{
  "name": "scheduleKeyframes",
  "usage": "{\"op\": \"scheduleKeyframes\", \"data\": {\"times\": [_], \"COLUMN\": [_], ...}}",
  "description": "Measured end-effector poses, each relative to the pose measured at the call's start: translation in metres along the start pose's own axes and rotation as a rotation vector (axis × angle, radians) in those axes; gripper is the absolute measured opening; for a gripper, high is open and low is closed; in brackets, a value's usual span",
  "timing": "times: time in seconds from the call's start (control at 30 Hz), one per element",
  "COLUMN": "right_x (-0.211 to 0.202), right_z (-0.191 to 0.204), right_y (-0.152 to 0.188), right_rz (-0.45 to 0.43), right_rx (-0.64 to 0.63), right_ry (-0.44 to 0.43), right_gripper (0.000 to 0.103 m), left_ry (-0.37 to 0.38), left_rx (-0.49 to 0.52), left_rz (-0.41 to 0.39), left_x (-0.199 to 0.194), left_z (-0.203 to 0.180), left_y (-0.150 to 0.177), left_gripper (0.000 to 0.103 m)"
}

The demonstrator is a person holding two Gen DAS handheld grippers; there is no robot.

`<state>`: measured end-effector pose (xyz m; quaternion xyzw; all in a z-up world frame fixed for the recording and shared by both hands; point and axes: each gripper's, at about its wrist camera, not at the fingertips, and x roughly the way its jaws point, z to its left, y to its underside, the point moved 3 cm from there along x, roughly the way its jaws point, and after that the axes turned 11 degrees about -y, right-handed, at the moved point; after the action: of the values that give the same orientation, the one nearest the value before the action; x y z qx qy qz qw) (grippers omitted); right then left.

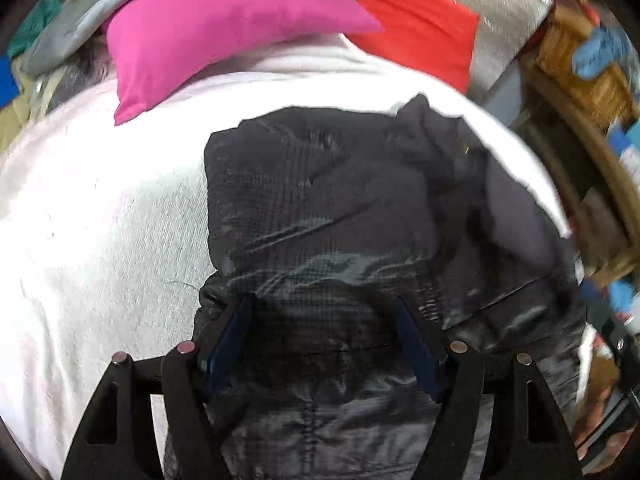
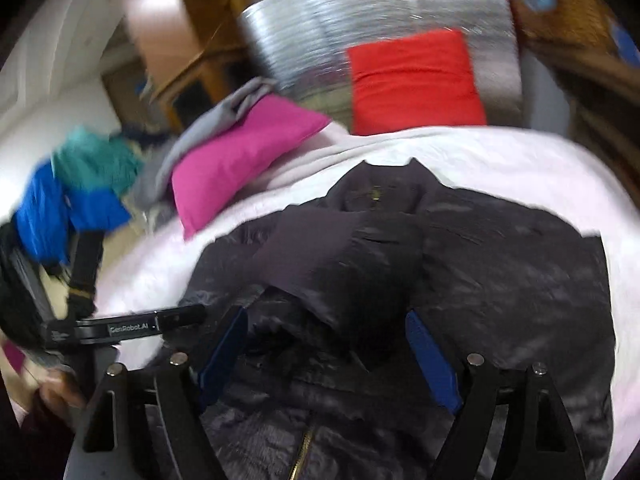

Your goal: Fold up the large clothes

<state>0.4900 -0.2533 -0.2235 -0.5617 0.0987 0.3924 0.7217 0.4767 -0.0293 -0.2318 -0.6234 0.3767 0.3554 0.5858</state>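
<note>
In the left wrist view, a black jacket [image 1: 352, 208] lies spread on a white blanket [image 1: 100, 220] covering the bed. The left gripper [image 1: 326, 332] hovers over the jacket's near part with its blue-padded fingers [image 1: 230, 344] spread wide, clasping nothing. A pink pillow [image 1: 212, 32] rests at the far edge of the blanket, with a red pillow [image 1: 420, 28] beside it against a silvery wrapped bundle [image 1: 504, 8].

In the right wrist view, the right gripper [image 2: 326, 344] is likewise spread apart above the jacket [image 2: 500, 280], holding nothing. The jacket's collar [image 2: 384, 188] points away, toward the red pillow [image 2: 412, 80]. The pink pillow [image 2: 240, 156] lies to the left, and the left gripper [image 2: 128, 326] shows at the left edge. Blue and teal clothes [image 2: 80, 192] are piled beyond the bed.
</note>
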Motion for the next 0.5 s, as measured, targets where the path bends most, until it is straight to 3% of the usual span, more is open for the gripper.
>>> {"op": "scheduleKeyframes", "data": {"times": [0.1,0.2,0.27,0.3,0.33,0.47,0.5], "right_x": [0.028,0.036,0.035,0.033,0.032,0.017,0.011], "right_z": [0.005,-0.016,-0.030,-0.036,-0.043,-0.063,-0.069], "right_y": [0.000,-0.001,-0.001,-0.002,-0.003,-0.004,-0.002], "right_rz": [0.029,0.003,-0.011,-0.026,-0.029,-0.074,-0.086], "right_rx": [-0.052,0.030,0.093,0.125,0.157,0.277,0.329], "right_ry": [0.137,0.156,0.125,0.089,0.069,0.020,-0.010], "right_gripper": [0.085,0.084,0.072,0.052,0.048,0.039,0.039], "left_ry": [-0.035,-0.048,-0.045,-0.045,-0.046,-0.024,-0.027], "left_rx": [0.054,0.074,0.070,0.062,0.057,0.025,0.030], "left_rz": [-0.025,-0.022,-0.016,-0.014,-0.013,-0.018,-0.022], "left_x": [0.001,0.003,0.004,0.003,0.006,0.012,0.010], "left_z": [-0.011,-0.011,-0.001,0.001,0.002,0.006,0.006], "left_y": [0.001,0.003,0.002,0.001,0.000,-0.005,-0.004], "left_gripper": [0.070,0.061,0.055,0.049,0.046,0.016,0.016]}}
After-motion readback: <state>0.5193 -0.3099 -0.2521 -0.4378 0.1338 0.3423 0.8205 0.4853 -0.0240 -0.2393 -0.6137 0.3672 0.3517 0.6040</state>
